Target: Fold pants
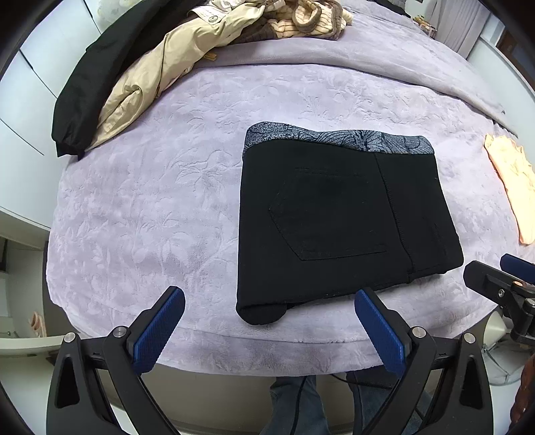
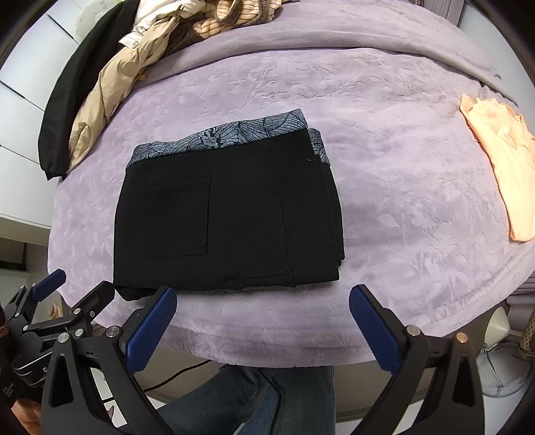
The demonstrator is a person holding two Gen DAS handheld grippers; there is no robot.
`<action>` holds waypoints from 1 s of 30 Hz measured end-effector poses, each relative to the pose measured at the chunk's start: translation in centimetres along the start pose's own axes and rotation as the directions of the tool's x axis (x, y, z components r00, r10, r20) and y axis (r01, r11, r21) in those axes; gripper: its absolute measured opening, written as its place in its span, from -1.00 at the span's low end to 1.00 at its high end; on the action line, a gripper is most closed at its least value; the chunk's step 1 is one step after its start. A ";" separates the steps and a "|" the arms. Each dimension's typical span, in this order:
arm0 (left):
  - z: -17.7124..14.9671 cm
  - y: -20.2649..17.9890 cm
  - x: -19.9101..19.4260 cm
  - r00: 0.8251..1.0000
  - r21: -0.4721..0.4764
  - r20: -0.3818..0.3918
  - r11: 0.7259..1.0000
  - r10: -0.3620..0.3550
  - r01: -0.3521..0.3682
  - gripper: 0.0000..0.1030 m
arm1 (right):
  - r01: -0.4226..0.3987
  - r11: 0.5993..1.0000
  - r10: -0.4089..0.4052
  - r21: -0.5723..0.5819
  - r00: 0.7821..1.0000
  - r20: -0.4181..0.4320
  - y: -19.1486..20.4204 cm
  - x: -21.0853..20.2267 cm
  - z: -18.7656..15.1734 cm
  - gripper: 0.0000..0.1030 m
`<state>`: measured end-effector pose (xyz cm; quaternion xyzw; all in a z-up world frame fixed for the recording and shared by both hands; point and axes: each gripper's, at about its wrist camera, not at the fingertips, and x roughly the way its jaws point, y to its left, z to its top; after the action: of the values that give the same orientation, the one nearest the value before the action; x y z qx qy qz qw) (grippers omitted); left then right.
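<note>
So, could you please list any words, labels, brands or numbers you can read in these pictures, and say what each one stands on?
None can be read.
Pants: no label or tag shows; the grey waistband bears only a leaf pattern.
Beige coat: its button is too small to show any writing.
Left claw, seen in the right wrist view: faint marks on its body, too small and blurred to read.

Bed, lilac plush blanket [image 1: 150, 207] with embossed leaf pattern covering it. Lying directly on it: folded black pants [image 1: 334, 217], patterned grey waistband facing far, resting near the front edge; peach garment [image 1: 511, 187] lying at the right edge; black garment [image 1: 90, 77] and beige coat [image 1: 157, 73] trailing along the far left; striped clothing pile [image 1: 311, 16] sitting at the far side.
</note>
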<state>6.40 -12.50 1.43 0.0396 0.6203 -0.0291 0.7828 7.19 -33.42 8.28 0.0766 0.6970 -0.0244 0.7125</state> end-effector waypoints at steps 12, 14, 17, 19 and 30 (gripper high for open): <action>-0.4 -0.3 -0.7 1.000 -0.010 0.012 1.000 -0.020 0.020 0.98 | 0.009 1.000 -0.009 0.011 1.000 0.029 0.4 -1.0 -1.5 0.99; -0.4 -0.5 -0.9 1.000 -0.002 0.019 1.000 -0.022 0.022 0.98 | 0.012 1.000 -0.013 0.014 0.999 0.036 0.4 -1.2 -1.5 0.99; -0.5 -0.5 -1.0 0.999 0.008 0.026 1.000 -0.026 0.026 0.98 | 0.025 1.000 -0.025 0.014 0.999 0.048 0.7 -1.5 -1.7 0.99; -0.5 -0.5 -1.0 0.999 0.017 0.031 1.000 -0.019 0.019 0.98 | 0.036 0.999 -0.037 0.010 0.998 0.053 0.9 -1.7 -1.8 0.99; 0.0 -0.2 -1.2 0.998 0.072 0.055 0.997 0.006 -0.010 0.98 | 0.083 0.996 -0.082 -0.013 0.995 0.050 1.8 -1.4 -1.1 0.99</action>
<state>6.06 -12.69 2.61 0.0697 0.5971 -0.0493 0.7976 6.30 -31.54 9.79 0.0417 0.6818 -0.0505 0.7286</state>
